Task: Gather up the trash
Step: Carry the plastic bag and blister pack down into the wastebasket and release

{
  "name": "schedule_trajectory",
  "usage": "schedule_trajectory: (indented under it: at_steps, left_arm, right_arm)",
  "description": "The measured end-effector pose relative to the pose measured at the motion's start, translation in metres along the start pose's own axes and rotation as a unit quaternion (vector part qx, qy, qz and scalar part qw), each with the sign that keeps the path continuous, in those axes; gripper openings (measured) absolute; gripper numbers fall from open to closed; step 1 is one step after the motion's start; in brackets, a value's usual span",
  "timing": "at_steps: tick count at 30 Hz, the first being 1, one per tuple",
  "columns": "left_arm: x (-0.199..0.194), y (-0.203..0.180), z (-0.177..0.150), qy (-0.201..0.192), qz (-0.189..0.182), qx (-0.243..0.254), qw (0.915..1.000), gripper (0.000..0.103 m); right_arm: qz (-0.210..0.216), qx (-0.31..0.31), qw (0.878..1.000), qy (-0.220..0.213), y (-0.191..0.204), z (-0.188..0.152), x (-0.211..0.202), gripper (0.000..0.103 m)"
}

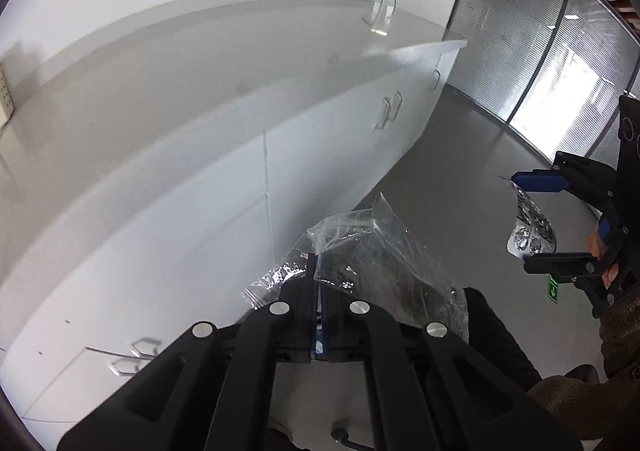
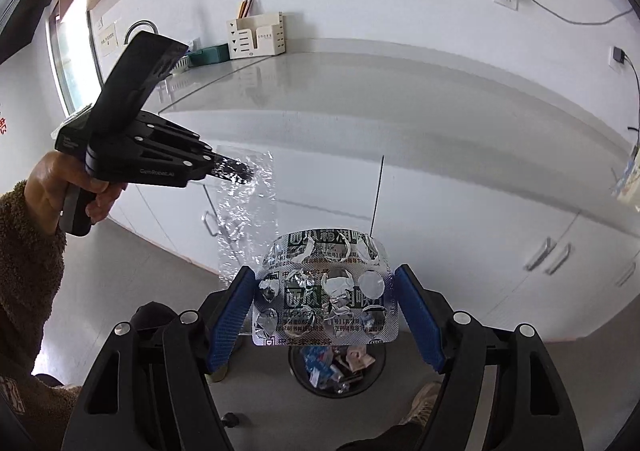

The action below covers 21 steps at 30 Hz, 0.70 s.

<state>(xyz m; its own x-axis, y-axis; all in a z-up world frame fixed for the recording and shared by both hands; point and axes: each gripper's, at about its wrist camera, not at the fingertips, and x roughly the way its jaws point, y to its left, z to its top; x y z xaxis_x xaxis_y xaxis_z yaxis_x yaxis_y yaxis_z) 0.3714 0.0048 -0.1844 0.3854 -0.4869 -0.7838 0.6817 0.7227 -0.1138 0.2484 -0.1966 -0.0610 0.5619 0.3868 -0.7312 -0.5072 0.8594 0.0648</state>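
My left gripper (image 1: 318,275) is shut on a crumpled clear plastic bag (image 1: 372,251), held in the air beside the white cabinets. In the right wrist view the left gripper (image 2: 240,171) shows at the left with the clear plastic bag (image 2: 248,219) hanging from it. My right gripper (image 2: 326,291) is open, and a used silver blister pack (image 2: 326,291) sits between its blue pads (image 2: 416,311), right above a black trash bin (image 2: 340,371) holding several scraps. The pack seems to touch no pad. In the left wrist view the right gripper (image 1: 536,223) and blister pack (image 1: 530,231) show at the far right.
A long grey countertop (image 2: 360,99) over white cabinets (image 2: 460,231) runs along the wall. At its far end stand a white organizer (image 2: 258,37), a green tray (image 2: 208,55) and a faucet (image 2: 138,29). Grey floor (image 1: 460,171) and a glass partition (image 1: 560,51) lie to the right. A shoe (image 2: 420,407) is near the bin.
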Motion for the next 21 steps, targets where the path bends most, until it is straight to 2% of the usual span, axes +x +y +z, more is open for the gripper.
schedule_trajectory:
  at_steps: [8, 11, 15, 16, 19, 21]
  left_arm:
    - [0.093, -0.006, -0.006, 0.035, -0.010, -0.016, 0.9992, 0.002]
    - [0.128, 0.003, -0.027, 0.064, 0.012, -0.011, 0.9978, 0.002]
    - [0.190, 0.013, -0.050, 0.101, 0.024, -0.021, 0.9943, 0.002]
    - [0.189, 0.022, -0.067, 0.107, 0.027, -0.024, 0.9936, 0.002]
    - [0.228, 0.032, -0.077, 0.119, 0.025, -0.039, 0.9918, 0.002]
    - [0.243, 0.043, -0.093, 0.133, 0.038, -0.040, 0.9896, 0.002]
  right_arm:
    - [0.009, 0.016, 0.999, 0.033, -0.009, -0.041, 0.037, 0.075]
    - [0.010, 0.015, 0.999, 0.039, -0.020, -0.056, 0.061, 0.075]
    - [0.029, 0.043, 0.997, 0.057, -0.044, -0.080, 0.103, 0.075]
    - [0.029, 0.045, 0.997, 0.061, -0.049, -0.086, 0.113, 0.075]
    - [0.048, 0.053, 0.994, 0.076, -0.061, -0.100, 0.147, 0.075]
    - [0.060, 0.061, 0.993, 0.078, -0.067, -0.108, 0.167, 0.075]
